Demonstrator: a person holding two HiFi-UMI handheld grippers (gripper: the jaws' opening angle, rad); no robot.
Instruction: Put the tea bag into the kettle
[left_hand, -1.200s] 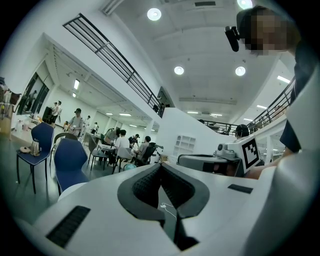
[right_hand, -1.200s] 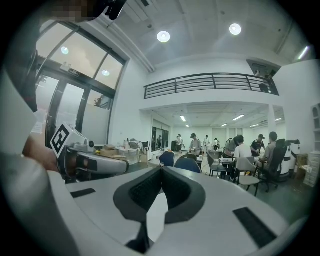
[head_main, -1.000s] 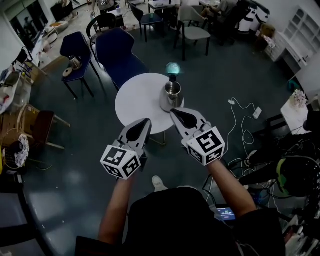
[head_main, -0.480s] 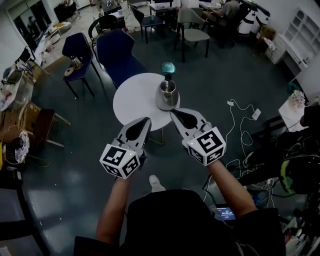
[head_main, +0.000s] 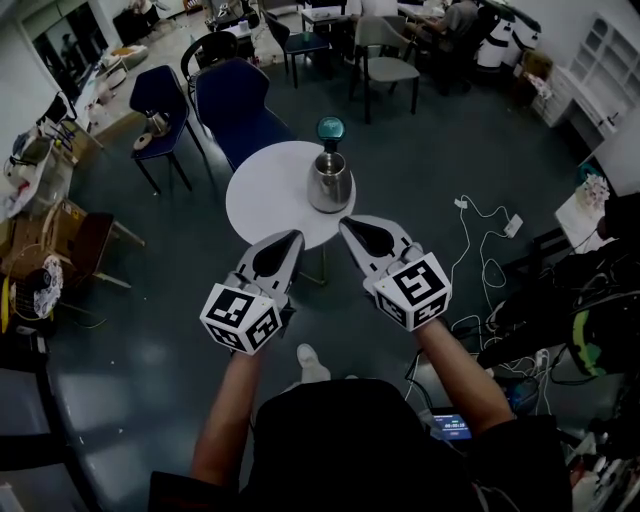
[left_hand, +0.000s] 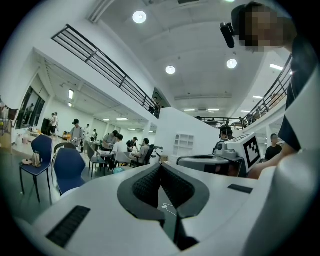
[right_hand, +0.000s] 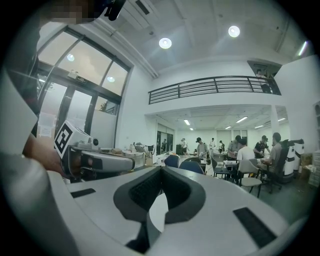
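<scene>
A steel kettle (head_main: 329, 182) stands open on the right side of a round white table (head_main: 262, 200). Its teal lid (head_main: 330, 128) sits just behind it. No tea bag shows in any view. My left gripper (head_main: 293, 238) and right gripper (head_main: 347, 224) hover side by side in front of the table's near edge, short of the kettle. Both have their jaws closed tip to tip with nothing between them. In the left gripper view the left gripper (left_hand: 160, 165) points level into the room; the right gripper (right_hand: 161, 170) does the same in the right gripper view.
Two dark blue chairs (head_main: 235, 105) (head_main: 160, 95) stand behind the table, with a grey chair (head_main: 385, 55) farther back. White cables (head_main: 490, 225) lie on the floor at the right. Clutter lines the left and right edges. People sit at distant desks.
The table and kettle sit slightly higher and farther left in the head view than a second ago. Both grippers hold the same pose, still closed.
</scene>
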